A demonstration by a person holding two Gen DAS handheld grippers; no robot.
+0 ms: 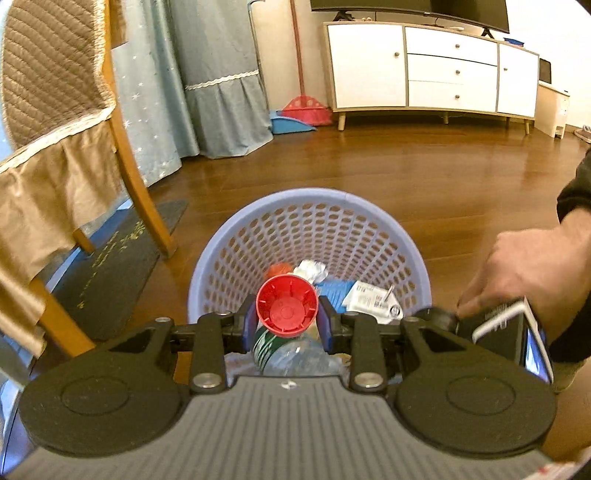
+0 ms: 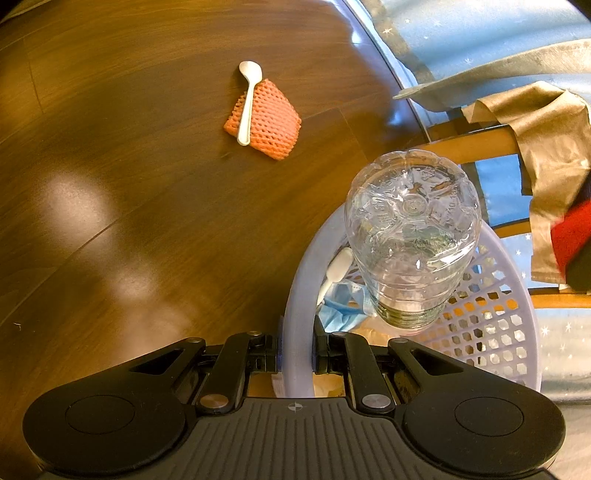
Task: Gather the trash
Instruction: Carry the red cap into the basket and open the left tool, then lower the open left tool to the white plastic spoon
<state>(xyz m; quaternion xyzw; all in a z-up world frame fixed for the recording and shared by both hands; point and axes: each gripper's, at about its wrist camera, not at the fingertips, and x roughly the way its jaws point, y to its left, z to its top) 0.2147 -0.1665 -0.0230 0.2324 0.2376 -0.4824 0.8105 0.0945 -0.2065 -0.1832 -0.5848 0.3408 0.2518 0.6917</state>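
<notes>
I held the empty, light, crushable plastic bottle (image 1: 286, 332) by its neck in the left tongs (image 1: 286, 321) above the basket (image 1: 236, 236), right tongs (image 2: 295, 354) clamped on its rim.

Cut off at the top edge of the left wrist view: television (image 1: 410, 9), only its lower rim and feet showing. Cut off at the left edge: chair (image 1: 55, 110) with its quilted cover. Hidden behind the red cap (image 1: 287, 311): most of the bottle (image 1: 284, 350) body, lower centre. Half buried in the basket (image 1: 310, 236): orange scrap, foil and printed wrapper, print too small to read. Cut off at the right edge: hand (image 1: 535, 273) and sleeve. In the right wrist view, hidden behind the bottle at centre right: part of the basket's inside; red blur at the right edge not identifiable.
</notes>
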